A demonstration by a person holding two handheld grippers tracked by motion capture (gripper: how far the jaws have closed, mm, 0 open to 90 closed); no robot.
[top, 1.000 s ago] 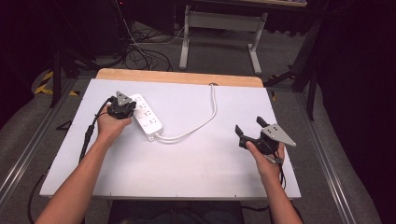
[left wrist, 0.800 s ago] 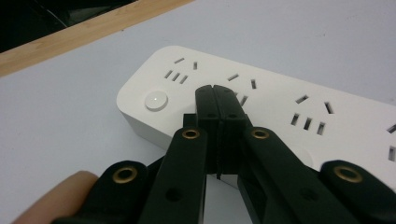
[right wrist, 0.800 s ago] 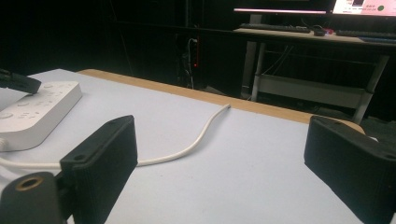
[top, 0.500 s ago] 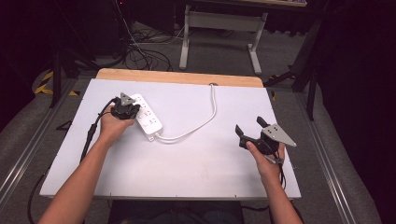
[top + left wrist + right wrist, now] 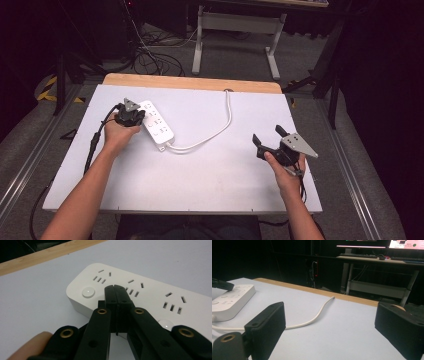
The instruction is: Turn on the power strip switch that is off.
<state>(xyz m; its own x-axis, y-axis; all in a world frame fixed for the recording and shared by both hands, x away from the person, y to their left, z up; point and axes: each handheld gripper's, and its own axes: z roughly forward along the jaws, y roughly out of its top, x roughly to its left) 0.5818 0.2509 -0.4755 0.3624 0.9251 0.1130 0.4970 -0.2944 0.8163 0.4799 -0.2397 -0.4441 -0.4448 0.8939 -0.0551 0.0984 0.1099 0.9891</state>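
Dark floor and tangled cables surrounded the white table (image 5: 200, 185), which had a wooden strip along its far edge. You had the power strip (image 5: 159, 126) lying left of centre in the high view, its white cord (image 5: 220, 131) looping toward the top middle of the frame. Your left gripper (image 5: 134, 114) sat at the strip's upper-left end with its jaws pressed together on nothing; in the left gripper view the tips (image 5: 115, 288) rested on or just over the strip's top, beside the round button (image 5: 88, 292). Your right gripper (image 5: 270, 139) waited at the lower right, well apart from the strip, jaws spread wide and empty. If you pushed down off-centre there, the tips could have slid past the button or into the socket slots, or the light strip could have skidded across the smooth table. No containers were on the table.
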